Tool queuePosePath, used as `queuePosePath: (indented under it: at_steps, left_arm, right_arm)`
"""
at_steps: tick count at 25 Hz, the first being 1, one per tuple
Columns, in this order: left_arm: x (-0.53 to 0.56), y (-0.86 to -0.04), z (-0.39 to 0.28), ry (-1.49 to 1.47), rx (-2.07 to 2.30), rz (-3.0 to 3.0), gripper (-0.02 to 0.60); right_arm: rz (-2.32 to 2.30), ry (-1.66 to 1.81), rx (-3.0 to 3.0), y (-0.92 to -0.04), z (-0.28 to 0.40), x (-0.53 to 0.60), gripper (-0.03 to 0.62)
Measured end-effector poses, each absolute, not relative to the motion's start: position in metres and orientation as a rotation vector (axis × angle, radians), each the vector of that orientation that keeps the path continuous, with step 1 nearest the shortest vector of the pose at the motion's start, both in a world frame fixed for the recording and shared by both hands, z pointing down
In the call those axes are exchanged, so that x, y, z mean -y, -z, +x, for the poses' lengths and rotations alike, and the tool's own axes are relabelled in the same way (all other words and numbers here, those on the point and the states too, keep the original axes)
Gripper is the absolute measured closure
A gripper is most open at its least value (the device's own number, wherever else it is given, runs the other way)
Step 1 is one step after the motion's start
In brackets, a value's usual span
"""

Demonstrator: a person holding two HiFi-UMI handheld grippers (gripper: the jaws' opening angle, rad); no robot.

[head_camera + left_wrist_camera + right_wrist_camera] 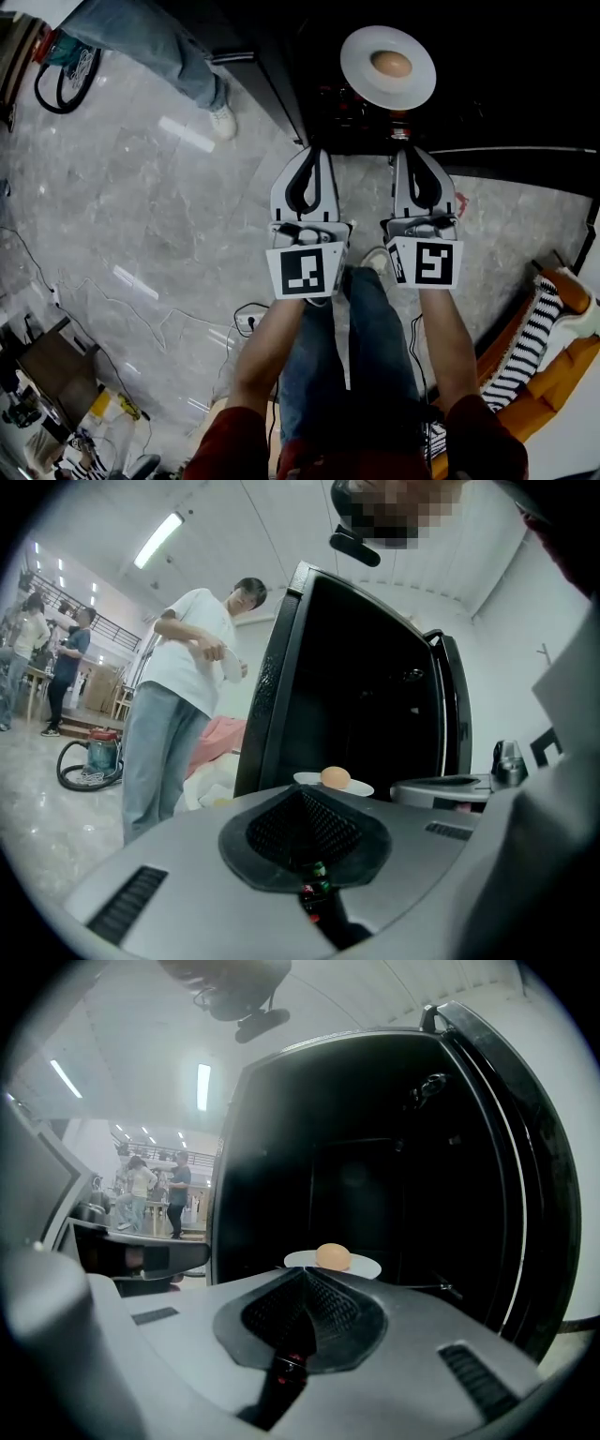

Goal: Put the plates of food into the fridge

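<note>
Plate (361, 49) fills the twelve o'clock spot of the head view, white and round, with one tan, egg-shaped piece of food (391, 64) at its middle. It stands out against the dark opening of the black fridge (525, 84); whether a shelf bears it I cannot tell. The right claw (401, 133) reaches it from six o'clock, tips at the near rim. The left claw (310, 150) lies beside it at nine o'clock, clear of the plate. Both forearms run straight ahead, side by side, each behind its marker cube (307, 270). A bystander in jeans (159, 42) stands on the stone floor (141, 206) at ten o'clock.

The left gripper view shows the left claw (302, 791) closed, jaws together with nothing between them. Beyond its tip, at one o'clock, are the plate (362, 788) and food (335, 777), before the fridge (356, 667). The bystander (187, 667) is at nine o'clock, with a vacuum cleaner (89, 761) on the floor behind.

The right gripper view shows the right claw (305, 1272) closed on the near rim of the plate (367, 1266), held level, the food (333, 1256) just past the tips at twelve o'clock. The fridge interior (356, 1147) is behind it, its door (511, 1166) swung open at three o'clock.
</note>
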State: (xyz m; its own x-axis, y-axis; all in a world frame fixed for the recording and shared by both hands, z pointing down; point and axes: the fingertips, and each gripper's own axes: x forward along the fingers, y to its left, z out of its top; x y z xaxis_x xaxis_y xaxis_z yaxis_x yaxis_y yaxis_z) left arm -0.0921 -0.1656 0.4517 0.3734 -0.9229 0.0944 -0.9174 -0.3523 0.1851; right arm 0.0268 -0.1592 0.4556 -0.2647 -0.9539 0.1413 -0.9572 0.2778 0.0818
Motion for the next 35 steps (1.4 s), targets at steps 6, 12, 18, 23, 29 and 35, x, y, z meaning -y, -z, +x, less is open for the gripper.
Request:
queuePosePath:
  at_steps: [6, 12, 18, 23, 29, 35]
  left_arm:
    - [0.165, -0.449, -0.101, 0.001, 1.673, 2.48, 0.575]
    - [0.165, -0.452, -0.105, -0.036, 1.664, 2.501, 0.575]
    - [0.168, -0.453, -0.108, -0.024, 1.654, 2.492, 0.575]
    - [0.168, -0.451, -0.109, -0.02, 1.667, 2.493, 0.575]
    - [0.165, -0.452, -0.102, -0.044, 1.643, 2.522, 0.575]
    - [0.167, -0.451, -0.099, -0.031, 1.632, 2.523, 0.575]
  right_arm:
    - [1.793, -0.03, 2.344, -0.465, 0.018, 0.173, 0.583]
    - [1.804, -0.027, 2.301, -0.474, 0.015, 0.188, 0.583]
    - [1.841, -0.033, 2.265, -0.48, 0.022, 0.2, 0.583]
    - [1.846, -0.026, 2.227, -0.485, 0.026, 0.208, 0.583]
    - [1.857, -0.024, 2.222, -0.485, 0.029, 0.213, 0.583]
    - [1.856, -0.028, 2.219, -0.487, 0.029, 0.217, 0.583]
